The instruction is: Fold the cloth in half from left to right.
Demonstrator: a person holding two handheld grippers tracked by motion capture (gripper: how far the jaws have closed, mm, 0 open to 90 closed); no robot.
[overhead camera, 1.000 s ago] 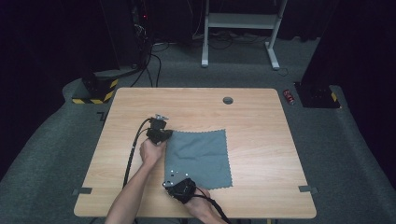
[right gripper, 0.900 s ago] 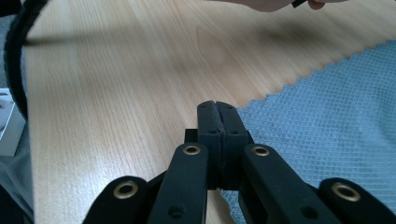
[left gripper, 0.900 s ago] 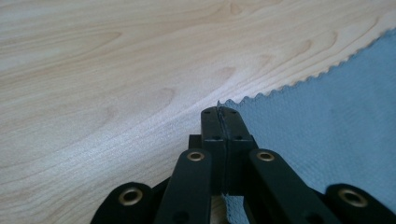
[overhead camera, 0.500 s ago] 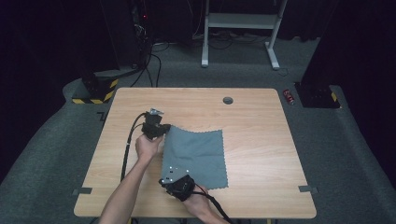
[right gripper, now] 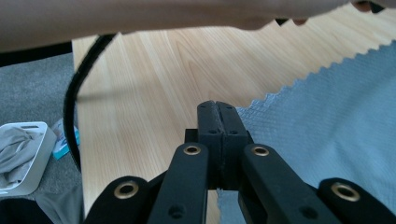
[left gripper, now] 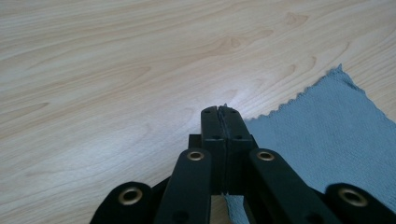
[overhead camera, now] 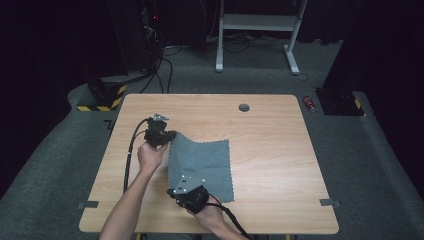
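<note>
Wood table [overhead camera: 270,150] — both grippers' fingers [left gripper: 219,123] clamped on grey cloth [overhead camera: 205,160] corners, forearms angled inward.

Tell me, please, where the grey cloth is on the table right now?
In the high view, the grey cloth lies left of the wooden table's centre, its left edge pinched between the left gripper and right gripper.

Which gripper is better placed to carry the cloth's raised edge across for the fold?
Neither clearly: both. The left gripper is shut on the cloth's far left corner and the right gripper on its near left corner, so the two would likely move together.
</note>
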